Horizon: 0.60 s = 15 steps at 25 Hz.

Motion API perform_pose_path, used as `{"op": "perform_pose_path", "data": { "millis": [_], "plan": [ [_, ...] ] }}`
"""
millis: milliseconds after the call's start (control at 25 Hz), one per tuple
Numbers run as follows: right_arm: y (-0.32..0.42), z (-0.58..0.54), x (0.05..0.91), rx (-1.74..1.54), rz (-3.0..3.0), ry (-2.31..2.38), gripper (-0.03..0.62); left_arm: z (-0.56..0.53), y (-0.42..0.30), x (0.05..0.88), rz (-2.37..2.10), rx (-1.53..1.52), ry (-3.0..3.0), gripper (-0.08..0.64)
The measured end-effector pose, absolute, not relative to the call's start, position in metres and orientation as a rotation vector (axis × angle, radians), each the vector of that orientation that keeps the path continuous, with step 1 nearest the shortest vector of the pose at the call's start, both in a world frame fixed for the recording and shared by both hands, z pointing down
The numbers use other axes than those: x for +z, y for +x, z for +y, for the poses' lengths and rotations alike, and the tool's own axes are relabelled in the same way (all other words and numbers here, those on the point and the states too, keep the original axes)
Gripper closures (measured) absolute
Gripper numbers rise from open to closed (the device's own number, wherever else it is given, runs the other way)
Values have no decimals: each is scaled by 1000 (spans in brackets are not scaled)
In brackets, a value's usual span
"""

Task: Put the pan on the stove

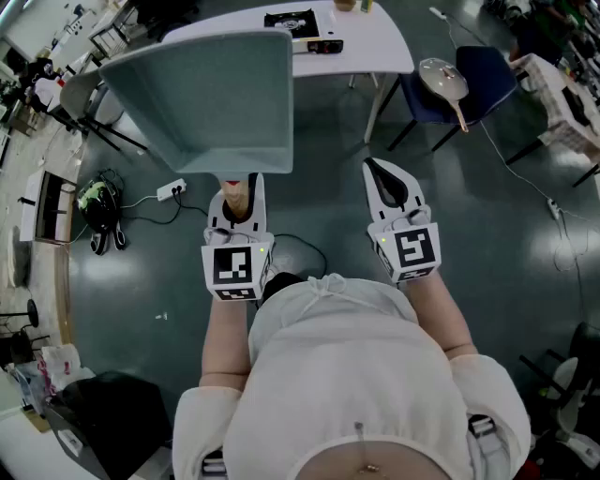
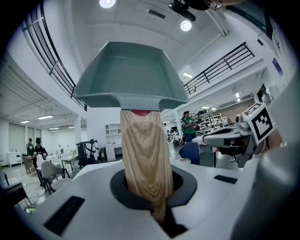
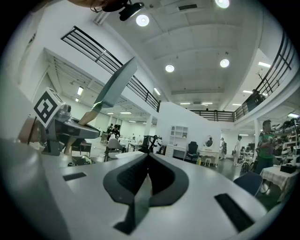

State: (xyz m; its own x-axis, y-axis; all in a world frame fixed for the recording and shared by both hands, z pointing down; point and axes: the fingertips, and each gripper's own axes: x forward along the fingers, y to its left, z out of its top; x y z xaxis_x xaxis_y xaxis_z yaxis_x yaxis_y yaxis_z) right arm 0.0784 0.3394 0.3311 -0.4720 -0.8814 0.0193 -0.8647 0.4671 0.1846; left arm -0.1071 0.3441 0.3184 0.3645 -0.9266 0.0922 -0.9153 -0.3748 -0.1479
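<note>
Left hand-held gripper (image 1: pixel 238 192) clenched on the pale wooden handle (image 2: pixel 143 159) of a grey-green square pan (image 1: pixel 211 98). The pan is in the air, long axis pointing away, body far, handle end hidden in the jaws. Right hand-held gripper (image 1: pixel 382 173) closed, empty. Black flat object (image 1: pixel 302 26) on the far white surface (image 1: pixel 375 42), unidentifiable.

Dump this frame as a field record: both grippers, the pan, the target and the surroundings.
left gripper: shut on the pan's wooden handle
right gripper: jaws together, nothing between them
pan: grey-green, empty, carried in the air in front of the person, not set down
target: black flat unit on the white table, probably the stove; nothing on it
task state: pan not yet on the stove
surroundings: blue chair to the right of the table
</note>
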Motion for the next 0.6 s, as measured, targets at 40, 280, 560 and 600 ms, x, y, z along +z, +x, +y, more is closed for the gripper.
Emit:
{"op": "perform_pose_path", "data": {
  "millis": [40, 280, 560, 600],
  "plan": [
    [80, 339, 332, -224, -2592, 1548, 591, 344, -106, 319, 1714, -242, -2536, 538],
    [85, 333, 335, -208, -2598, 1538, 591, 339, -101, 317, 1725, -216, -2551, 538],
    [90, 334, 335, -205, -2652, 1501, 591, 333, -97, 316, 1740, -226, -2530, 538],
    [93, 332, 336, -191, -2644, 1517, 589, 332, -96, 316, 1739, -233, -2528, 538]
  ]
}}
